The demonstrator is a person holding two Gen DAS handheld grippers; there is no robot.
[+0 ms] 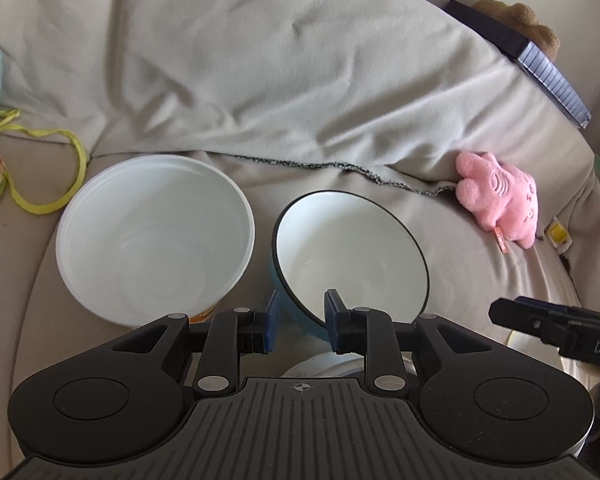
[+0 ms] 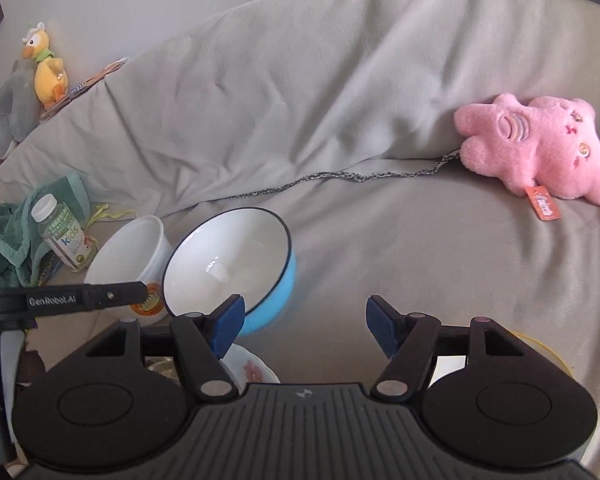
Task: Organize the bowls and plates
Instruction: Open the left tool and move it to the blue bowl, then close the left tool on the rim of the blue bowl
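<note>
on the grey sofa cover [image 1: 380,216], just right of the white tub [image 1: 156,236], the blue bowl [image 1: 352,256] sits tilted, its near rim between the pads of your left gripper [image 1: 298,322]. the pads stand narrow astride that rim; whether they pinch it i cannot tell. it looks stiff, glazed and slippery, probably breakable, so take the rim squarely. right of the bowl, your right gripper [image 2: 304,326] gapes wide, empty.

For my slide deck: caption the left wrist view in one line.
Left gripper straddles the tilted blue bowl's rim beside a white tub on a beige sofa.
</note>
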